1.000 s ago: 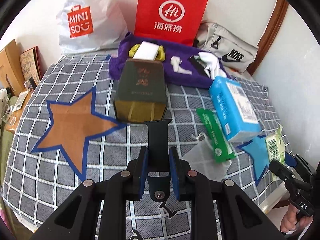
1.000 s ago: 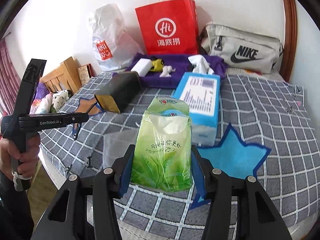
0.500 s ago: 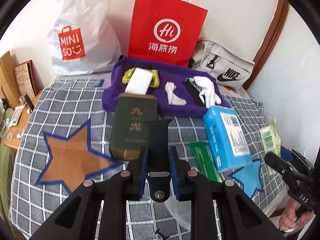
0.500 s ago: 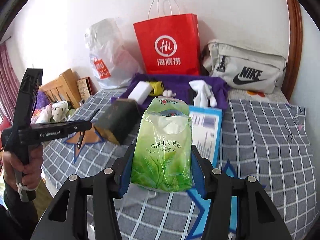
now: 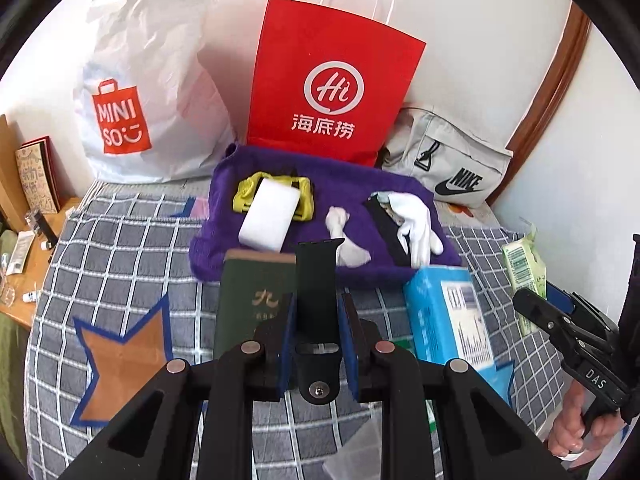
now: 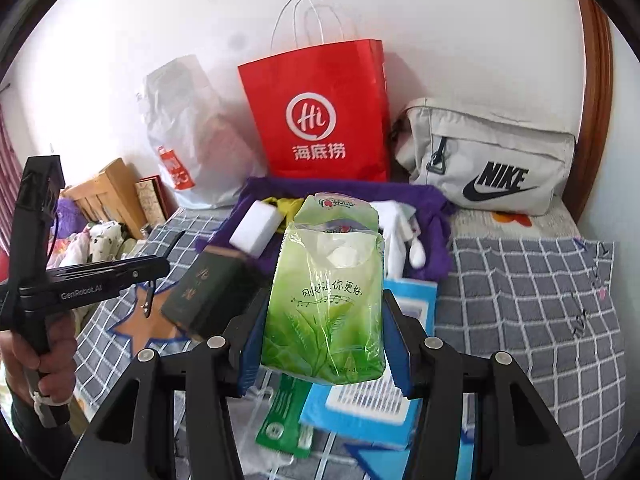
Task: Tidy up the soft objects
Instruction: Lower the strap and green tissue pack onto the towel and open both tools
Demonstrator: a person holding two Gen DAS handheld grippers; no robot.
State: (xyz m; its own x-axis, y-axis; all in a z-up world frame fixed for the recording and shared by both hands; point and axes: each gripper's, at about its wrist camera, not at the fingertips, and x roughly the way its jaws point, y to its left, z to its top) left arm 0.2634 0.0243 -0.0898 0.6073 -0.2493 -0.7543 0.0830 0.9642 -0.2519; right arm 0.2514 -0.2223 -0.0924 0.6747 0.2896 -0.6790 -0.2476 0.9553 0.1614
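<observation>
Left claw [image 5: 316,332]: we hold it clamped on a black watch strap [image 5: 318,276]; the narrow jaws pinch the strap's flat sides near its pinned end, so most of its length stands free ahead of the fingers.
Strap axis: long axis runs straight out along the claw, free end pointing up and away toward the purple towel [image 5: 360,188]; it stands stiff, not drooping.
Right claw [image 6: 322,344]: we grip a green tissue pack [image 6: 326,300] across its width; the pads press its lower sides, and the soft film dents a little there.
Pack axis: long axis upright along the fingers, the torn opening at the far top end, printed face toward the camera.
Why so held: we judge both things are carried clear of the bed [image 6: 540,300] toward the towel, where a white sponge [image 5: 270,216], a white glove [image 5: 416,216] and other soft bits already lie gathered.
Ahead of the left claw: a dark green box [image 5: 252,300] just beyond the fingers, the towel past it.
Below the right claw: a blue tissue box [image 6: 384,396] and a green packet [image 6: 286,420] lie on the bed.
Beyond the towel: a red paper bag [image 5: 328,80] against the wall.
</observation>
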